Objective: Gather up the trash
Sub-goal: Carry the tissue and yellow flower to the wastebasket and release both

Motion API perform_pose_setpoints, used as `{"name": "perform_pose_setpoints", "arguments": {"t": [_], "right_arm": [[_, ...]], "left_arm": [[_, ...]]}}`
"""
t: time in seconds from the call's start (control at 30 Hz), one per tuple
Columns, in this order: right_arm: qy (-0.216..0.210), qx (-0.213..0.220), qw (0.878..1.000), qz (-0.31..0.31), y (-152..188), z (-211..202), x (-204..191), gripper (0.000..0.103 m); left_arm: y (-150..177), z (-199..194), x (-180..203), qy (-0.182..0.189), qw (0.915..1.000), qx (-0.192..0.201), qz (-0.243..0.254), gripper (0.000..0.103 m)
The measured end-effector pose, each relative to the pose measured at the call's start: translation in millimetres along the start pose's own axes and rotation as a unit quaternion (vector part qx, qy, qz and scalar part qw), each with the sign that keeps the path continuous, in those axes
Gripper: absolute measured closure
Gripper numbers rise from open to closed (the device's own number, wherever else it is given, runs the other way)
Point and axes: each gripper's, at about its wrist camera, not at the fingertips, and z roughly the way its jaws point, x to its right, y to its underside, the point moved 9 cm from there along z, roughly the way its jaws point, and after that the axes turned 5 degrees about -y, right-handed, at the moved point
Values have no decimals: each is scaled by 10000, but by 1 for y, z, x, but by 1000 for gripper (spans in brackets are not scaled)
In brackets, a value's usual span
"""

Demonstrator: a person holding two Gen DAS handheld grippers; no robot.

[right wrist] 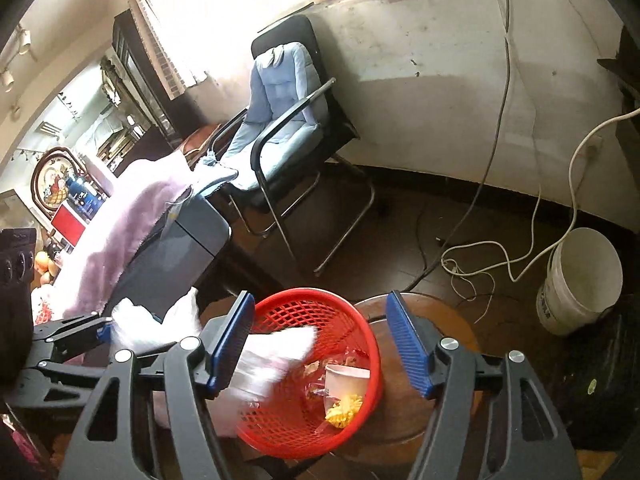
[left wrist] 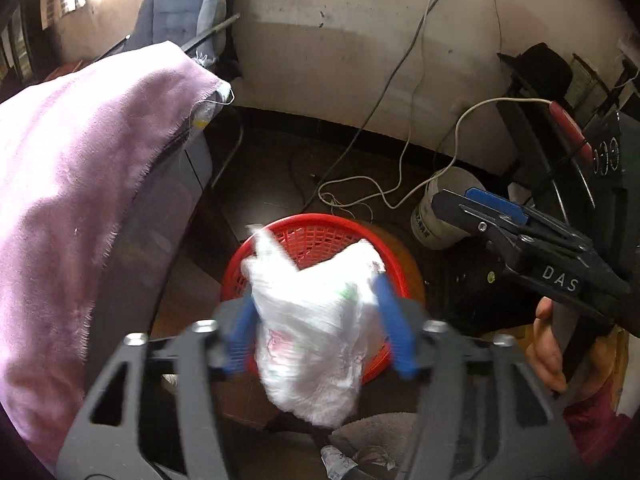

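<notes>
Two tools are over the red basket (right wrist: 316,364), which sits on a round wooden table (right wrist: 420,392) and already holds a paper cup (right wrist: 346,380) and a yellow scrap (right wrist: 344,414). My left tool (left wrist: 316,328) has its blue pads spread, with a crumpled white bag (left wrist: 312,328) blurred between them; the pads look clear of it, so I judge the bag is loose and dropping, aimed at the basket below so it lands with the rest of the trash. In the right wrist view the bag hangs across the basket's near-left rim, part inside and part outside, so it may catch there or slide off. My right tool (right wrist: 320,344) is spread wide too and holds nothing; it hangs just above the basket's mouth, probably to steady or push the bag in. Room is tight on the left, where a bin (right wrist: 188,248) draped in a pink cloth (left wrist: 80,184) stands close. To the right the floor is more open, with loose cables (right wrist: 480,264) and a white bucket (right wrist: 580,280) farther off.
</notes>
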Motion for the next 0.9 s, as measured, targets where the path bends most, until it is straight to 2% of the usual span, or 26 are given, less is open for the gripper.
{"name": "perform_pose_setpoints", "arguments": {"t": [0.03, 0.1, 0.37, 0.73, 0.9], "right_arm": [[-17, -8, 10000, -11, 0, 1, -2, 36], [-57, -16, 10000, -21, -1, -1, -4, 36], [-169, -55, 9998, -108, -2, -4, -19, 35], [-258, 92, 9982, -531, -10, -23, -61, 25], [-278, 175, 9969, -714, -13, -35, -78, 22]], "left_arm": [[0, -3, 1, -91, 9999, 78, 49, 29], [-2, -10, 1, -240, 9994, 202, 134, 24], [3, -28, -7, -415, 9983, 385, 168, 18], [7, -67, -40, -709, 9941, 780, -264, 8], [9, -83, -49, -742, 9920, 917, -451, 7]]}}
